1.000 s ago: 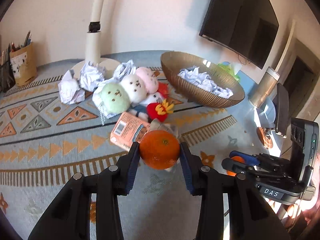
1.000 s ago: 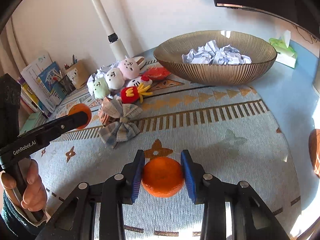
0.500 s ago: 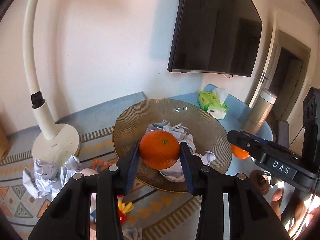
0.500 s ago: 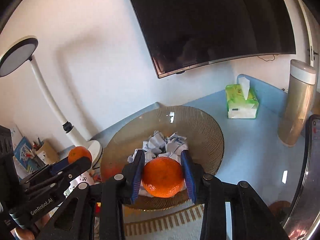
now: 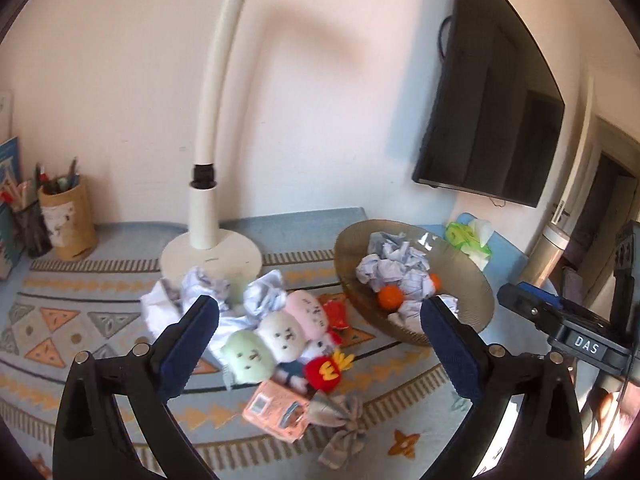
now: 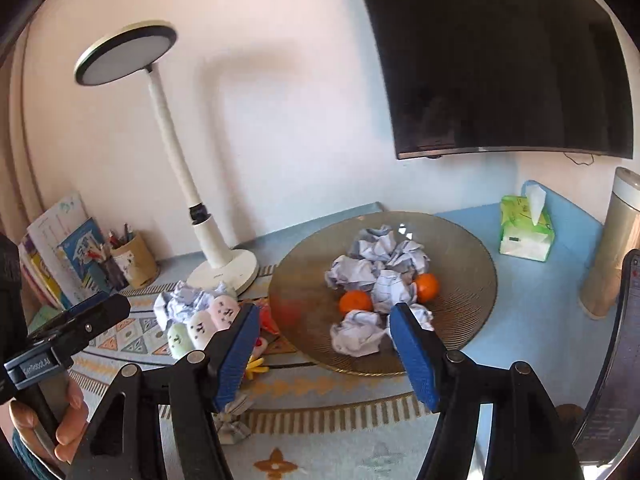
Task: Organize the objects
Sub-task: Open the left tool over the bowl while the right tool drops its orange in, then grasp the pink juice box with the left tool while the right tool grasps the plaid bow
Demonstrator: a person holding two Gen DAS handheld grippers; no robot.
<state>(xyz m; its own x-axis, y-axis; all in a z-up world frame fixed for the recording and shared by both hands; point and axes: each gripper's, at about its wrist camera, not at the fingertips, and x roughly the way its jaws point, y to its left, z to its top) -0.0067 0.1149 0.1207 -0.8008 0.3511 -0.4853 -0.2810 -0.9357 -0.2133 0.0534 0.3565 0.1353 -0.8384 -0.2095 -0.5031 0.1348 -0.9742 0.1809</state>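
Observation:
Two oranges [image 6: 355, 301] [image 6: 427, 286] lie in the ribbed brown bowl [image 6: 460, 256] among crumpled paper balls [image 6: 380, 268]. My right gripper [image 6: 325, 314] hangs above and in front of the bowl, its jaws opening with nothing between them. My left gripper [image 5: 320, 308] is back over the patterned mat, jaws opening wide and empty. From the left wrist view the bowl [image 5: 468, 292] sits at the right with both oranges [image 5: 390, 297] [image 5: 435, 280] in it. Each gripper shows at the edge of the other's view.
Plush toys [image 5: 276, 332], loose paper balls [image 5: 192, 292], a pink packet [image 5: 276, 408] and a plaid bow [image 5: 340, 420] lie on the mat. A white lamp [image 5: 208, 240] and pen holder [image 5: 68, 224] stand behind. A tissue box [image 6: 524, 232] and flask [image 6: 612, 248] stand right of the bowl.
Both grippers carried their oranges over the bowl, then let go. The oranges now lie in the bowl, and both grippers have drawn back with jaws apart.

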